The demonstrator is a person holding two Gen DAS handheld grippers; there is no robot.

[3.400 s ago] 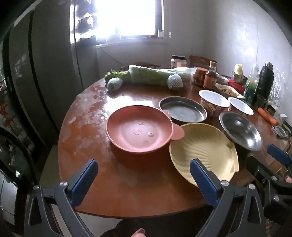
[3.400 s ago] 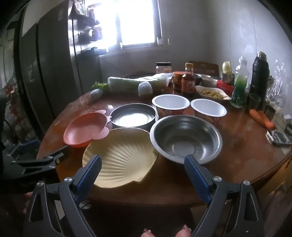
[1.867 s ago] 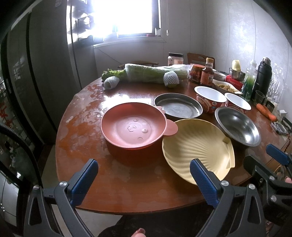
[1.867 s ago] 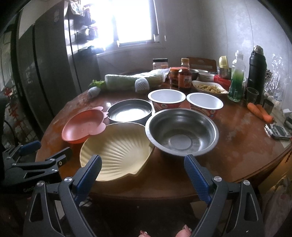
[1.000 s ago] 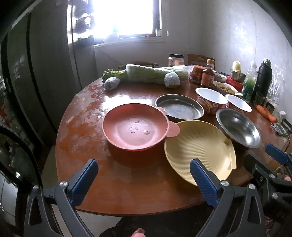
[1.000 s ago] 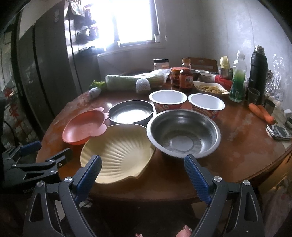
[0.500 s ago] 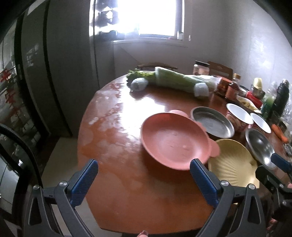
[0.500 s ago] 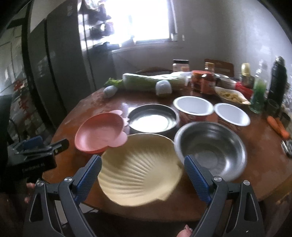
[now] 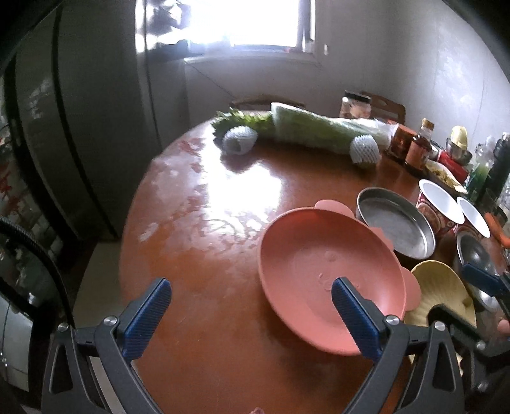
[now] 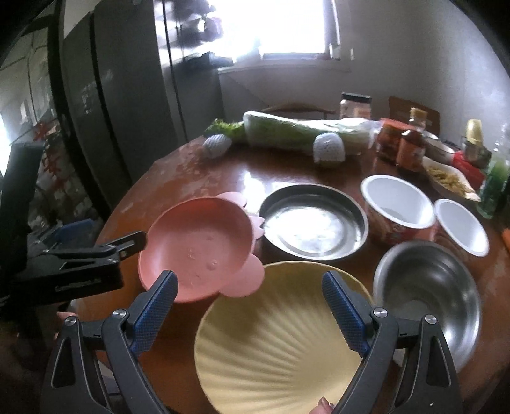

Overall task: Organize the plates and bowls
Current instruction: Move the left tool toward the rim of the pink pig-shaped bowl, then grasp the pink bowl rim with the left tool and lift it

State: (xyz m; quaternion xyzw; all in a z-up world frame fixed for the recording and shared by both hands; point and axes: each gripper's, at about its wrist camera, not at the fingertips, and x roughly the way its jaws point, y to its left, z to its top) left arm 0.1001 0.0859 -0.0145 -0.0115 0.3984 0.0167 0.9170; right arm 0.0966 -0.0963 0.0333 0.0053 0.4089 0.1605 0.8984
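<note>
A round, glossy brown wooden desk [image 10: 334, 178] is carrying a cluster of dishes near its front edge. The left gripper [image 9: 251, 313] is hovering low over the desk's bare front-left area, its blue-padded fingers [image 9: 147, 315] spread wide and holding nothing; the right-hand finger is overlapping the near rim of a shallow pink plastic plate with small rounded ears [image 9: 328, 280]. The right gripper [image 10: 251, 310] is hanging above a pale yellow scallop-shell-shaped plate [image 10: 274, 344], its fingers [image 10: 342, 313] also spread wide and empty.

The pink plate is sitting at the left of the group, its right ear overlapping the edge of the yellow shell plate. Just behind these two, a flat-bottomed round steel pan [image 10: 314, 223] is resting next to the pink plate. To the right of the shell plate, a deep round steel bowl [image 10: 427, 293] is standing, and behind it two white-lined paper bowls with red printed sides [image 10: 398, 203] are sitting side by side.

Further back, a long wrapped green cabbage [image 10: 287, 132], two fruits in white foam netting [image 10: 328, 149], and jars and sauce bottles [image 10: 411, 148] are lining the far side. A bright window [image 9: 248, 24] is glaring behind.
</note>
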